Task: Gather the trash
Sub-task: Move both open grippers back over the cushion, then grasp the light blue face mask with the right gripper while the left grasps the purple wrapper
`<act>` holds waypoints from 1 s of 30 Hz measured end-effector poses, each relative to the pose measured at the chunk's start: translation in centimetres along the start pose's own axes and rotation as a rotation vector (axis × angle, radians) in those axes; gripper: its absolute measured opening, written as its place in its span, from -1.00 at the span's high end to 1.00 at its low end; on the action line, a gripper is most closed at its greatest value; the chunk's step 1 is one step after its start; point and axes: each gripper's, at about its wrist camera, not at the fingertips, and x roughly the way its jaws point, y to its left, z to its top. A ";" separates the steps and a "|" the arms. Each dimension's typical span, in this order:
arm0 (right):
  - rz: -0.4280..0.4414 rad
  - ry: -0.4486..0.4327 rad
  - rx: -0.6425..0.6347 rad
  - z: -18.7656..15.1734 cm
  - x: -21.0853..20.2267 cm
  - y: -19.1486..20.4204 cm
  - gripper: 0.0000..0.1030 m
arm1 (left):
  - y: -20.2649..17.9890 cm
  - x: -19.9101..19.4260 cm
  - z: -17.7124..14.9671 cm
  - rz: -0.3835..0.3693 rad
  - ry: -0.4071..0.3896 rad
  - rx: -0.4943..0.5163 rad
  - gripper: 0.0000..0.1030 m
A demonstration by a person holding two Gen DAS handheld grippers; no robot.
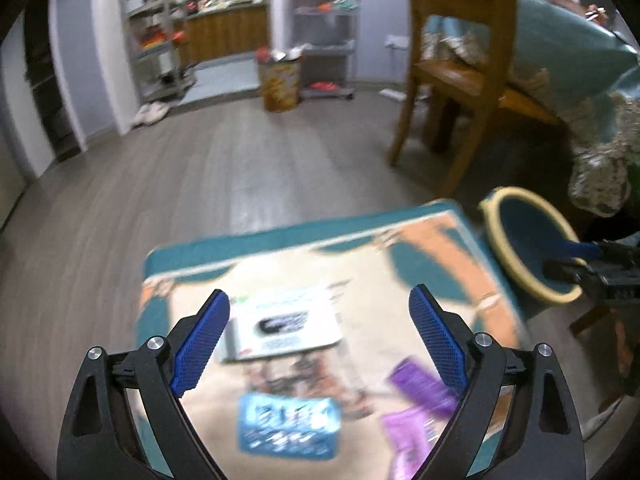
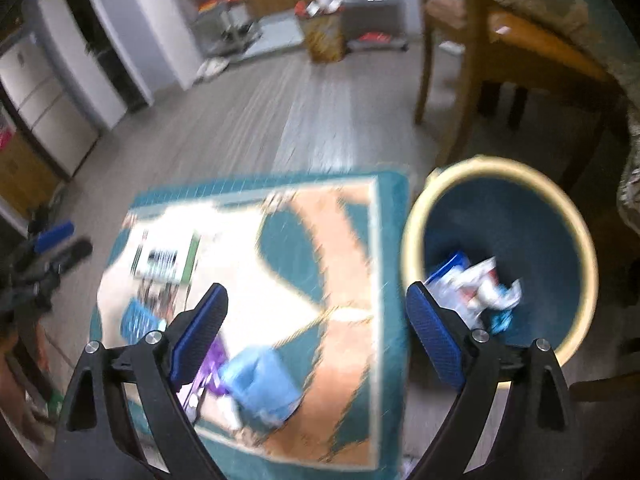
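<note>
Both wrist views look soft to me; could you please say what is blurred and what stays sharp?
Left wrist view: the rug and white box are motion-smeared, the left gripper sharp. Right wrist view: bin and blue wrapper streaked, right gripper crisp; fisheye bends both.

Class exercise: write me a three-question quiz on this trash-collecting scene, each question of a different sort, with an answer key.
1. True or false: the left gripper holds a wrapper.
2. Where does the bin stand? A) on the rug B) on the floor beside the rug C) on the chair
3. Fill in: the boxed item ahead of the left gripper is mostly ____.

Key: 1 false, its jaws are open and empty; 2 B; 3 white.
</note>
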 end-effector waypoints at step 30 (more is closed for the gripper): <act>0.003 0.243 -0.114 -6.9 5.3 1.6 0.93 | -5.5 3.6 -9.9 -0.100 0.258 0.132 -0.75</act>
